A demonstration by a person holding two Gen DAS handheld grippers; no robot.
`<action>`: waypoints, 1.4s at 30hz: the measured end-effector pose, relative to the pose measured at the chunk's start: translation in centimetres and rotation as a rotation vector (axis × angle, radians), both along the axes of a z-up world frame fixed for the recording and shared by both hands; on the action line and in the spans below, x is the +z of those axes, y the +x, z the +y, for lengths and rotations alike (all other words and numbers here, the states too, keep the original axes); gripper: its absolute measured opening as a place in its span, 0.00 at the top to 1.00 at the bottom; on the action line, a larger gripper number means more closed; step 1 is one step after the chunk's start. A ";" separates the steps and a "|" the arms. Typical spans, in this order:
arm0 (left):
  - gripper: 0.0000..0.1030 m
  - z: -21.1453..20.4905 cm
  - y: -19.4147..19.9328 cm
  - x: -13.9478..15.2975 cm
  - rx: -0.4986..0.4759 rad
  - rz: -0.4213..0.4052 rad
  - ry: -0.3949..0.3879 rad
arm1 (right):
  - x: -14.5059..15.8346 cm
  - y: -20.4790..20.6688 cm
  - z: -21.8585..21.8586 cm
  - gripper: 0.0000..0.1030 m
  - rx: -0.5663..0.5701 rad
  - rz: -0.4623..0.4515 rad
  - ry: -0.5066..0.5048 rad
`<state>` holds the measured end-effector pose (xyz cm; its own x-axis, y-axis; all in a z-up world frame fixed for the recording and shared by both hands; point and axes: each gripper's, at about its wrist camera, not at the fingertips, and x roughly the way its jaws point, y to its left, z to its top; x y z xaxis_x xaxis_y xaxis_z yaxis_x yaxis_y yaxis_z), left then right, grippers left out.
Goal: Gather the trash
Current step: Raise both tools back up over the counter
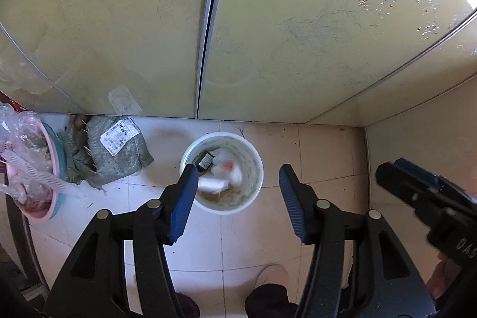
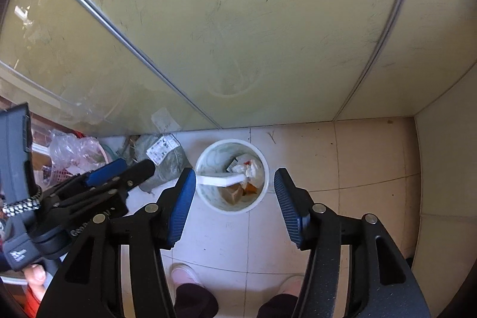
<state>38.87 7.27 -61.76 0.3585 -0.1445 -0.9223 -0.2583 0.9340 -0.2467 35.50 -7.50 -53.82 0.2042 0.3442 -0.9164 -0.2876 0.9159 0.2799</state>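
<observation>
Both grippers, left gripper [image 1: 238, 187] and right gripper [image 2: 235, 187], hang released and empty above the white bin [image 1: 190, 151]. Its paper scraps [image 2: 247, 169] look light and crushable; the bin's stiff rim offers the firmest hold.

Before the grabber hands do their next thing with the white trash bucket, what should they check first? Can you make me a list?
1. Left gripper empty: ok, jaws apart, nothing between.
2. Right gripper empty: ok, jaws apart, nothing between.
3. White bucket upright on the floor tiles: ok.
4. Trash inside the bucket: ok, white crumpled wrappers and a long white piece lie within its rim.
5. More trash left to collect: not ok, a grey woven sack lies beside the bucket by the cabinet doors.
6. Shoes clear of the bucket: ok.
</observation>
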 end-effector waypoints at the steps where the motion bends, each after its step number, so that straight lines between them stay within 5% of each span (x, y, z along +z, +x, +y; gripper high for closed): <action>1: 0.46 -0.1 -0.2 0.8 -0.003 -0.001 0.006 | 0.5 -0.1 0.2 0.50 -0.005 -0.005 0.003; 9: 0.46 0.0 -2.6 10.7 -0.011 -0.051 0.065 | 8.6 -1.1 0.5 0.50 0.004 -0.068 0.030; 16: 0.46 -0.4 -4.6 24.1 -0.004 -0.154 0.108 | 20.0 -2.8 -0.3 0.50 0.030 -0.168 0.041; 25: 0.38 -3.3 -7.9 42.5 -0.004 -0.393 0.207 | 36.6 -6.2 -5.2 0.50 0.009 -0.439 0.051; 29: 0.34 -5.5 -9.8 49.0 0.015 -0.498 0.251 | 41.7 -7.3 -7.0 0.47 0.002 -0.554 0.053; 36: 0.05 -8.4 -13.2 55.3 0.096 -0.631 0.319 | 47.9 -8.1 -10.0 0.38 0.000 -0.699 0.072; 42: 0.01 -8.3 -13.0 57.6 0.121 -0.673 0.332 | 49.9 -7.4 -10.7 0.32 -0.006 -0.753 0.102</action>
<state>25.89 -1.03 -4.20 0.8549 0.1788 -0.4869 -0.2571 0.9614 -0.0983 28.10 -18.18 -3.90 0.7644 0.4167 -0.4920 -0.4294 0.8983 0.0937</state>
